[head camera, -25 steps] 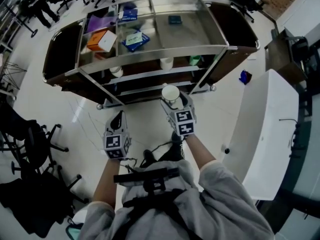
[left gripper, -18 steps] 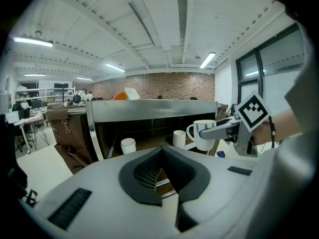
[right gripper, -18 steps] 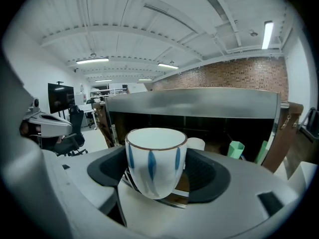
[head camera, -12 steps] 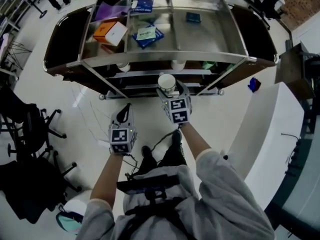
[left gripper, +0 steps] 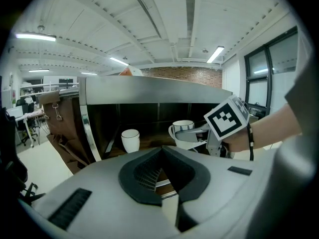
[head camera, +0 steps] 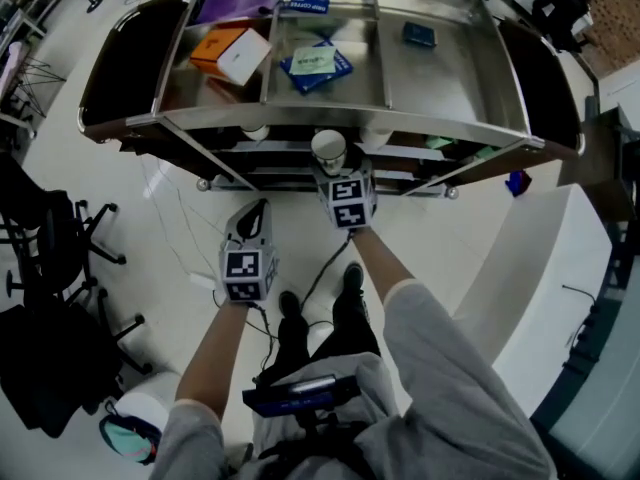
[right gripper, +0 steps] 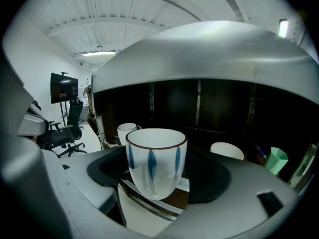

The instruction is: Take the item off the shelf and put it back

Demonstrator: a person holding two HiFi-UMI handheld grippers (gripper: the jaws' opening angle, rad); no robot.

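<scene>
**Status: return stroke in progress**

Over the last second the right gripper (head camera: 333, 171) has carried the blue-striped cup (right gripper: 156, 158) away from us and downward. One second ago the cup hung clear of the cart (head camera: 330, 118), over the floor. Now it sits at the near edge of the cart, just under the rim of the steel top tray, at the mouth of the dark middle shelf (right gripper: 199, 108).

The right jaws pinch the cup at its lower body and hold it upright, rim level. That grip has not altered.

The left gripper (head camera: 255, 213) has also advanced slightly. It hangs to the left of the cup, short of the cart, with its jaws pressed together on nothing.

**What this means for the task**

We judge that the cup is already off the shelf and is now being put back. It is still airborne and touches neither a rail nor the shelf floor.

On the shelf, a plain white cup (right gripper: 127, 131) stands to the far left and a white rounded piece (right gripper: 227, 151) to the right. The gap between them looks like the free spot, and the top tray leaves little room above the cup's rim.
</scene>
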